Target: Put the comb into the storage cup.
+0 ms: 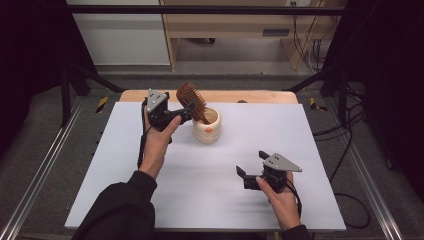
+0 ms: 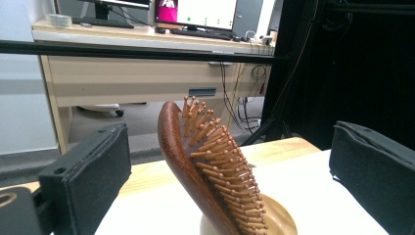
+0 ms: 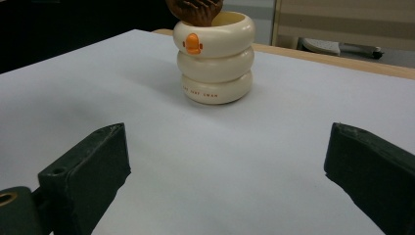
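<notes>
We have the brush standing handle-down in the cup, its bristled head leaning out over the rim toward the left tool. We judge the step in hand to be the reach for the brush, or else the let-go just after setting it in; the pictures do not tell us which.

Our left tool is spread wide. In the left gripper view the brush stands between the two jaws and a little ahead of them, with a clear gap on either side, so nothing is gripped. The cup sits just below and ahead of the tool.

Our right tool is also open and holds nothing. It rests low on the tabletop, well apart from the cup, with its jaws aimed that way. In the right gripper view the cup stands straight ahead, well beyond the jaws.

If we mean to lift the brush, the next move calls for closing the left jaws on the head or the neck, then drawing it up along its lean so the cup does not tip. The right tool could steady the cup.
</notes>
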